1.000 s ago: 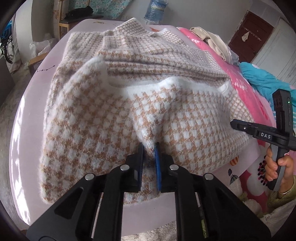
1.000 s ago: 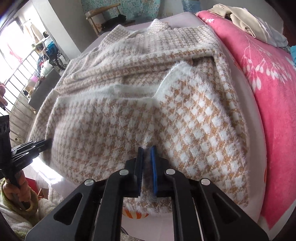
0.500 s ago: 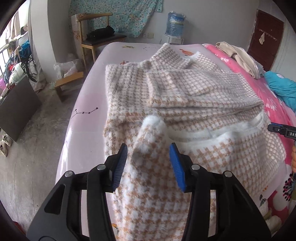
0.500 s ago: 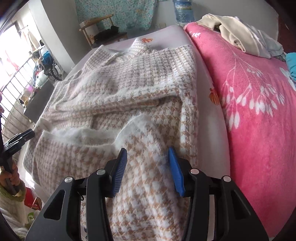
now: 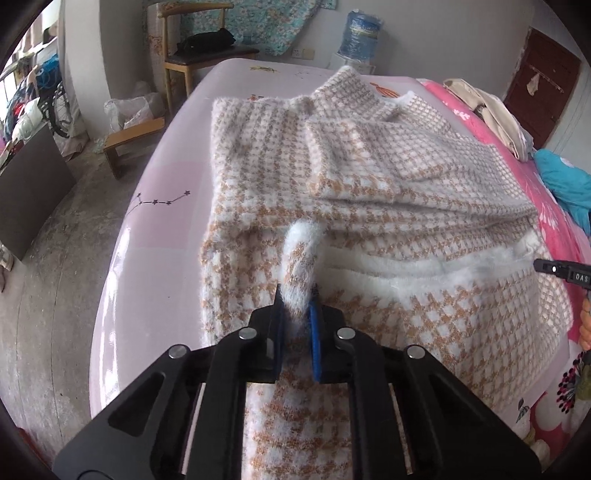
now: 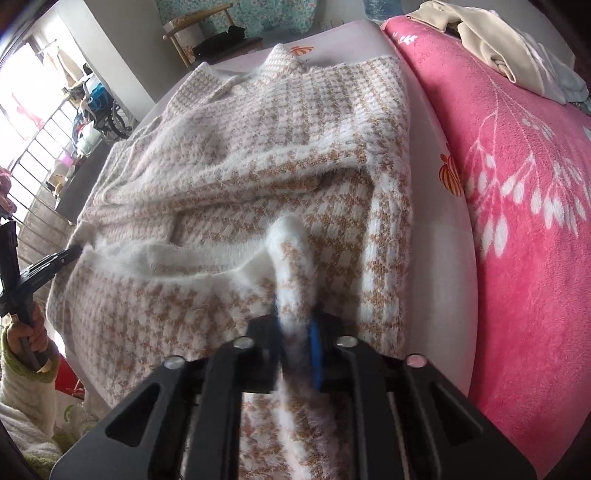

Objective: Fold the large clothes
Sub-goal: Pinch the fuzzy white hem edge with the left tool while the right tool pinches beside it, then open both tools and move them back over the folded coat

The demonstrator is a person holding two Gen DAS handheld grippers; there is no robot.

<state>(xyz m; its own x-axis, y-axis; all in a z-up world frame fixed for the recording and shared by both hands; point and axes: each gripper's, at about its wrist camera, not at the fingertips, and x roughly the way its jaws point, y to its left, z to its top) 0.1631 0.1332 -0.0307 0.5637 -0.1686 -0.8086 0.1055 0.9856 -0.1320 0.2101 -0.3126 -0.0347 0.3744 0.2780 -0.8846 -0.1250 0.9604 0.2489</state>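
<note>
A fluffy tan-and-white houndstooth sweater (image 5: pixel 369 177) lies spread on the bed, sleeves folded across its body, its lower hem doubled up over the middle. My left gripper (image 5: pixel 297 295) has its jaws closing tight on a raised white-edged fold of the hem, and the pads press on it. In the right wrist view the sweater (image 6: pixel 277 129) fills the frame. There my right gripper (image 6: pixel 295 314) pinches the hem's other corner the same way. Each gripper shows at the edge of the other view: the right gripper (image 5: pixel 565 271) and the left gripper (image 6: pixel 48 266), both at the hem line.
The sweater rests on a lilac sheet (image 5: pixel 162 221) beside a pink flowered blanket (image 6: pixel 517 184). Beige clothes (image 6: pixel 491 40) and a teal cloth (image 5: pixel 565 181) lie further along the bed. A wooden chair (image 5: pixel 199 55) and a water bottle (image 5: pixel 360 35) stand beyond it.
Both grippers carried the hem up from the bed's near edge over the sweater's body, opened half a second ago with the fold between the jaws, and have shut on it again.
</note>
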